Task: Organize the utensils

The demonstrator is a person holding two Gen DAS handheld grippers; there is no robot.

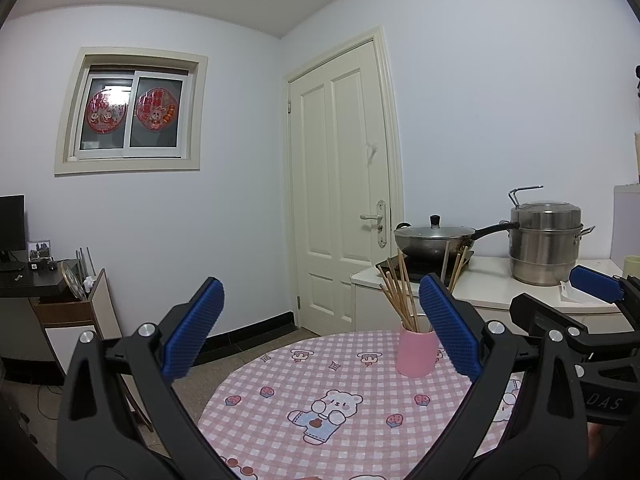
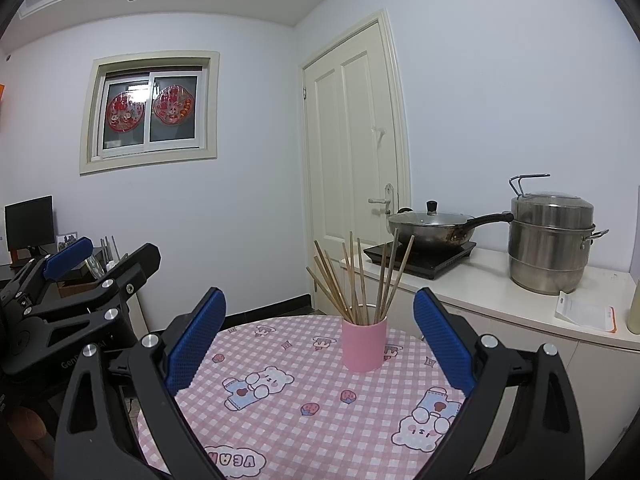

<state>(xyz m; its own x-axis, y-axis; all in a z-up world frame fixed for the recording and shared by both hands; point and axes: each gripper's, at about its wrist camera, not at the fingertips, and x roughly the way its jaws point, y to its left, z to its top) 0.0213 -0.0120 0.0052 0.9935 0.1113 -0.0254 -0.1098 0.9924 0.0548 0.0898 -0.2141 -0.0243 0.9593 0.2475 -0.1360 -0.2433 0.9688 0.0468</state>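
From the left wrist, the left gripper (image 1: 320, 328) stands wide open and empty; the pink cup (image 1: 416, 354) sits ahead, close inside its right jaw, on the checked tablecloth (image 1: 320, 380).

From the right wrist, the right gripper (image 2: 320, 336) is equally spread, holding nothing, with the cup between its jaws, farther out. The chopsticks (image 2: 360, 280) fan loosely upright in it. Sorting looks done or unstarted; any next grasp needs a close on thin sticks.

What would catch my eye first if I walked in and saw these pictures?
Probably the pink cup bristling with wooden chopsticks, standing on the pink checked tablecloth between two open blue-padded grippers, left and right. Behind it, a wok and a big steel steamer pot sit on the counter.
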